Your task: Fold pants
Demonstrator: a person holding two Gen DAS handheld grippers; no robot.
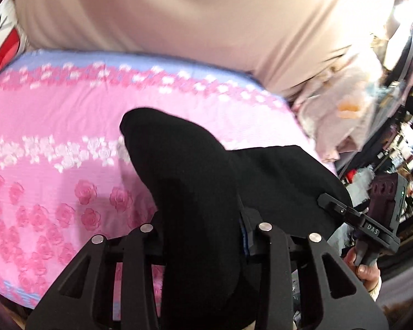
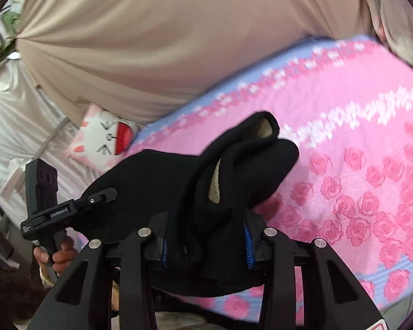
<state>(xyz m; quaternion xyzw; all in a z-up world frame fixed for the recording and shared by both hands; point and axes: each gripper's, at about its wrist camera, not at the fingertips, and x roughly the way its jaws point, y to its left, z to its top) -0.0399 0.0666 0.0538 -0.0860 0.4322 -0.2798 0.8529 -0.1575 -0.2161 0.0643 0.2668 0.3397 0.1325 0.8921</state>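
Observation:
Black pants (image 1: 195, 181) with a pale fleecy lining (image 2: 216, 184) hang bunched between both grippers, lifted above a pink rose-patterned bedspread (image 1: 55, 126). My left gripper (image 1: 203, 236) is shut on the pants; the cloth drapes over its fingers and hides the tips. My right gripper (image 2: 206, 244) is shut on the pants too, with blue pads (image 2: 249, 247) showing beside the cloth. The right gripper (image 1: 336, 206) shows at the right of the left wrist view, clamped on the pants' edge. The left gripper (image 2: 102, 195) shows at the left of the right wrist view, also clamped on the pants (image 2: 157, 181).
The bedspread (image 2: 358, 137) covers the bed. A beige fabric backdrop (image 1: 179, 13) rises behind it. A white cat-face pillow (image 2: 104, 137) lies at the bed's far corner. Pale bedding (image 1: 341, 110) and cluttered shelves (image 1: 399, 151) stand to the right of the bed.

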